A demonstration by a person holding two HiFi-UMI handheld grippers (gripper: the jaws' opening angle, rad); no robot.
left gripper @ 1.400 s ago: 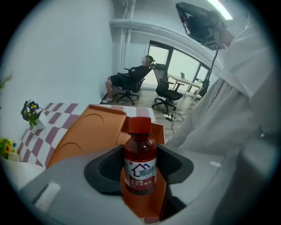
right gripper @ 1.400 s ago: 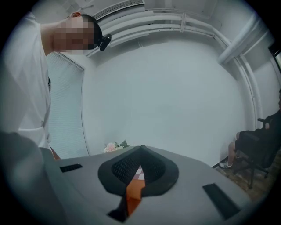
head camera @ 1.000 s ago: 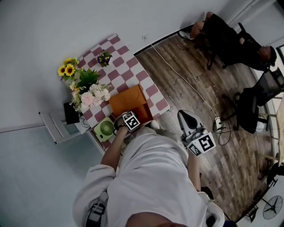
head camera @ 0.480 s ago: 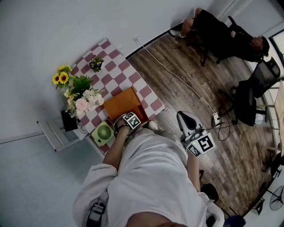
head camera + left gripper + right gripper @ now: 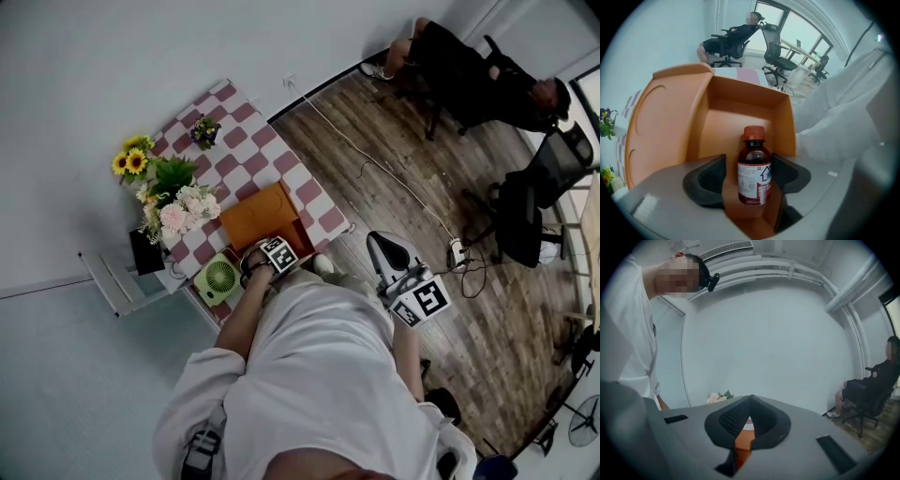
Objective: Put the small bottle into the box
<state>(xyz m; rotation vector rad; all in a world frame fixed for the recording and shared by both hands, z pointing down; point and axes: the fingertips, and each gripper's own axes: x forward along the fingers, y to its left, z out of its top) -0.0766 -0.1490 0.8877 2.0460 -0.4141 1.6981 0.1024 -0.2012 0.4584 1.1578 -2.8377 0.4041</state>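
A small brown bottle [image 5: 753,176] with a red cap and white label stands upright inside the orange box [image 5: 740,112]. It is between the jaws of my left gripper [image 5: 749,171], which are opening. A gap shows at the left pad, and the right pad is close beside the glass. In the head view the left gripper [image 5: 270,257] hangs over the near end of the box [image 5: 262,214] and hides the bottle. My right gripper [image 5: 380,246] is held off the table over the floor. Its jaws [image 5: 750,401] are shut with nothing in them.
The box lies on a checkered table [image 5: 244,141] with a green fan [image 5: 218,277], pink flowers [image 5: 173,214], sunflowers [image 5: 131,161] and a small potted plant [image 5: 203,131]. A cable and power strip [image 5: 459,253] lie on the wood floor. A person sits on a chair [image 5: 478,66] at the far right.
The head view has shifted slightly. The left gripper stays at the box's near end. The right gripper has drifted a little to the left.
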